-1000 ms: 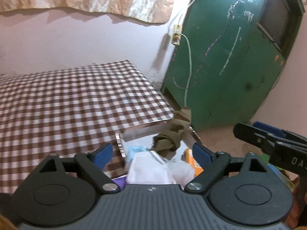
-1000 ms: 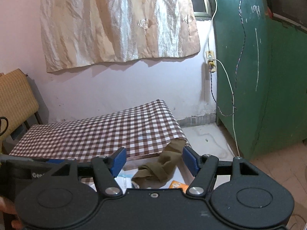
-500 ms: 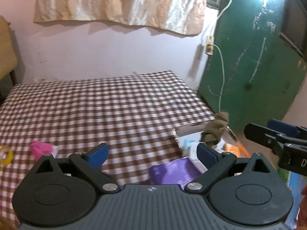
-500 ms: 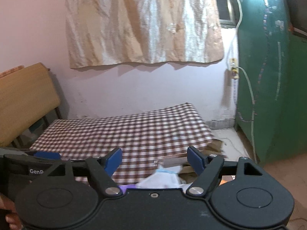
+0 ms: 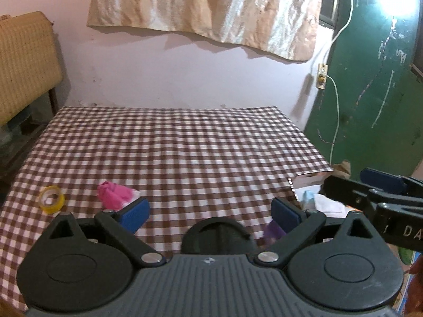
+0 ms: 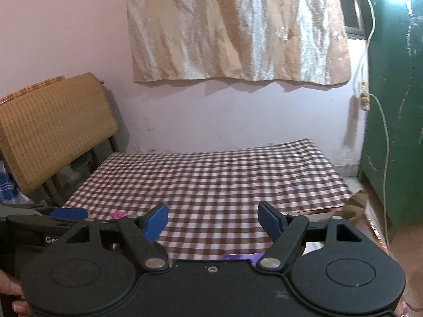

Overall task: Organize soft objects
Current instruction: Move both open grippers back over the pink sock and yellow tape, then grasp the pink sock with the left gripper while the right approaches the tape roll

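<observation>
Hovering over a table draped in a brown-and-white checked cloth (image 5: 185, 148), the left gripper (image 5: 210, 212) is holding its 2 blue-padded fingers spread wide with nothing between them. A crumpled pink soft cloth (image 5: 115, 194) is lying on the checks just beyond the left pad, and a yellow ring of tape (image 5: 51, 199) is resting flat a little further left. At the table's right edge, a shiny-rimmed box (image 5: 306, 182) is holding pale, rumpled white and light-blue fabrics (image 5: 321, 200), partly hidden by the right gripper (image 6: 212, 218) crossing that side of the left wrist view. A purple soft piece (image 5: 272, 231) is peeking out beside the left gripper's right pad. In the right wrist view, the right gripper is also standing apart, its blue pads empty over the checked cloth. Behind, a creased, glossy beige curtain (image 6: 238, 26) is hanging on a pink wall, a woven tan chair back (image 6: 53, 124) is leaning at left, and a scratched green door (image 5: 370, 92) is standing at right.
</observation>
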